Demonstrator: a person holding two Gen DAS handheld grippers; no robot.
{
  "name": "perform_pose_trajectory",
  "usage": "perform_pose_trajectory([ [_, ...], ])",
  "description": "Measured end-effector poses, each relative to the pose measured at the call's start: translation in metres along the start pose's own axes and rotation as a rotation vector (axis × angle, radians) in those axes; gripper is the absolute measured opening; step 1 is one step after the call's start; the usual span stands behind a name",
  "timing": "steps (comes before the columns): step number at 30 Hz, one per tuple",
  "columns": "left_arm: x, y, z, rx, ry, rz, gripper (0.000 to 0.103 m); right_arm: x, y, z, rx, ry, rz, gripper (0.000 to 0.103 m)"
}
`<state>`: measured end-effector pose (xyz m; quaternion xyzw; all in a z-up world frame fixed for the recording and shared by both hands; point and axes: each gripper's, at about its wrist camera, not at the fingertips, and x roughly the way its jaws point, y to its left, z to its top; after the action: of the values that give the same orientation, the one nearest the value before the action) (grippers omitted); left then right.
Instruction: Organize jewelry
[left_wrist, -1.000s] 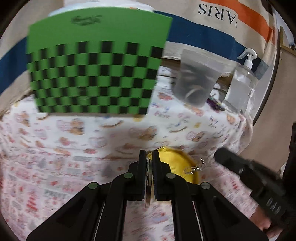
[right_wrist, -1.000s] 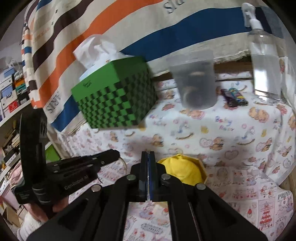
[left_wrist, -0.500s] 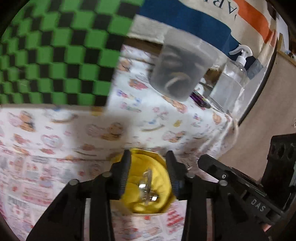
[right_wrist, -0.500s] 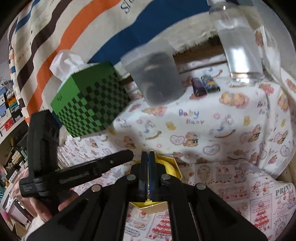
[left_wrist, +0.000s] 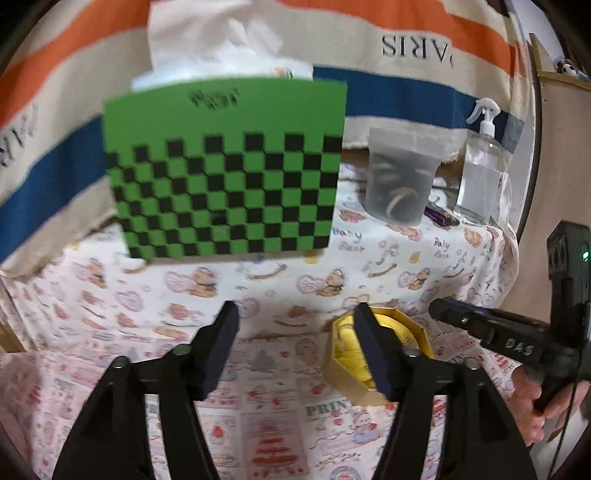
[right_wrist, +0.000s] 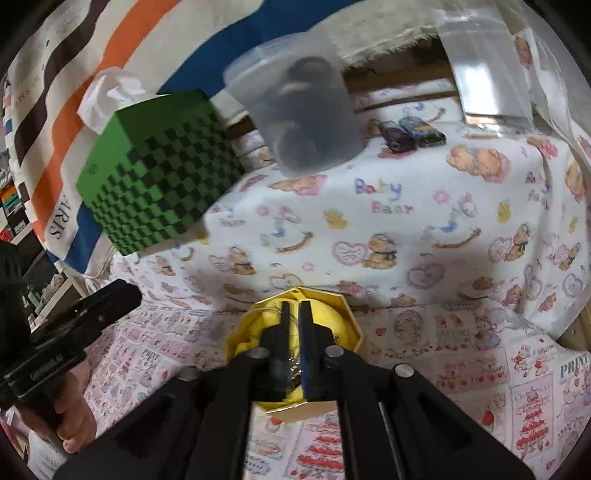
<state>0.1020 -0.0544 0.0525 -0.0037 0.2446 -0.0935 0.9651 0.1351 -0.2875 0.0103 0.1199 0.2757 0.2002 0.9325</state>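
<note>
The step in hand looks like dropping a piece of jewelry into the yellow-lined box (right_wrist: 295, 325), with both tools letting go over it. In the left wrist view, going from the left of the frame, the green checkered tissue box (left_wrist: 225, 170) fills the upper left, a frosted cup (left_wrist: 400, 177) and a spray bottle (left_wrist: 480, 170) stand at upper right, and the box sits low and right of centre on the printed tablecloth (left_wrist: 258, 273). The left gripper (left_wrist: 295, 317) has its jaws wide apart and opening, with nothing between them; its right finger crosses in front of the box. At the right edge the other tool reaches in toward the box.

In the right wrist view, the left tool shows at the lower left, held in a hand (right_wrist: 70, 417). At bottom centre the right gripper (right_wrist: 293, 314) points down into the box, its jaws a narrow gap apart and opening. Something small and glinting lies low between the fingers, probably the jewelry (right_wrist: 293, 363), but I cannot tell whether the pads touch it.

Next, I judge, the right tool must lift straight up without snagging the piece
</note>
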Motion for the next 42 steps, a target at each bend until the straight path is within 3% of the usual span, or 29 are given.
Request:
perform_pose_trajectory([
  [4,-0.025,0.002,-0.006,-0.003,-0.079,0.047,0.09,-0.02,0.011,0.0,-0.044,-0.021,-0.019,0.031],
  [6,-0.039,0.003,-0.013,0.003,-0.127,0.063,0.1,-0.031,0.021,-0.004,-0.083,-0.046,-0.061,0.052],
  [7,-0.042,0.003,-0.016,0.007,-0.141,0.068,0.103,-0.035,0.025,-0.006,-0.099,-0.055,-0.072,0.059],
  [9,-0.048,0.005,-0.026,0.009,-0.157,0.075,0.103,-0.048,0.035,-0.018,-0.152,-0.1,-0.11,0.083],
  [12,-0.051,0.01,-0.041,-0.016,-0.176,0.053,0.103,-0.054,0.041,-0.033,-0.182,-0.156,-0.174,0.097],
  [14,-0.053,0.011,-0.051,-0.009,-0.192,0.031,0.103,-0.053,0.042,-0.042,-0.186,-0.168,-0.194,0.099],
  [18,-0.054,0.003,-0.064,0.07,-0.234,0.08,0.103,-0.048,0.046,-0.056,-0.204,-0.199,-0.221,0.101],
  [24,-0.054,0.004,-0.076,0.068,-0.298,0.117,0.103,-0.053,0.05,-0.065,-0.231,-0.261,-0.262,0.101],
  [28,-0.052,0.014,-0.075,0.009,-0.277,0.083,0.103,-0.054,0.048,-0.066,-0.228,-0.282,-0.275,0.101],
  [34,-0.037,0.018,-0.076,-0.005,-0.198,0.1,0.103,-0.058,0.048,-0.067,-0.227,-0.301,-0.278,0.102],
  [42,-0.038,0.015,-0.077,0.008,-0.195,0.104,0.103,-0.057,0.051,-0.067,-0.245,-0.299,-0.282,0.103],
])
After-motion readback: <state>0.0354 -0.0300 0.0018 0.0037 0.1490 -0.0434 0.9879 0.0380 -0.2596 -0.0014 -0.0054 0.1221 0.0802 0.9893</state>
